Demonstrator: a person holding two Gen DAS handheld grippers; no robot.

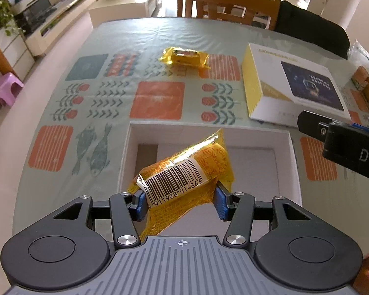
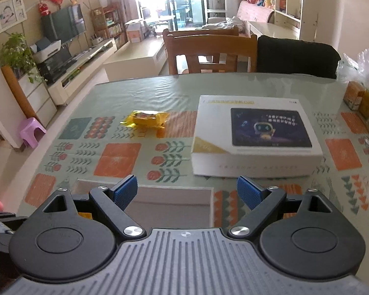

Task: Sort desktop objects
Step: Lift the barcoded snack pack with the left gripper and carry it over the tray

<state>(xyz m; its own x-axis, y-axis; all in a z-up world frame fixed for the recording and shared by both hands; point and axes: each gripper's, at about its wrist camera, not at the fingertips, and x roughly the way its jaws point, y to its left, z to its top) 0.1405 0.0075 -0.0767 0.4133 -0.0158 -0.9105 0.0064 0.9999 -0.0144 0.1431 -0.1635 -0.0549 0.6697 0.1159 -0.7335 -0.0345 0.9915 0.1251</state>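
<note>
Snack packet [image 1: 184, 179], yellow, barcode up, pinched in left gripper [image 1: 179, 202] above open white box [image 1: 292, 152]; right gripper [image 2: 187, 191] spread, holding nothing; advice: lower well inside before letting go.

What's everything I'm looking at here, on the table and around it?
snack packet held: 1, yellow with barcode, between the left jaws above the open box
snack packet lying: 1, yellow, far side of the table
open box: 1, white, near table edge
lidded box: 1, white and yellow with tablet picture, right of centre
small cartons: brown-orange, count unclear, far right edge
tablecloth: 1, green with orange patches
chairs: wooden, at least 2, behind the table
stool: 1, purple, on the floor at left
left gripper: 1, black with blue pads, shut on the packet
right gripper: 1, black with blue pads, open, empty
</note>
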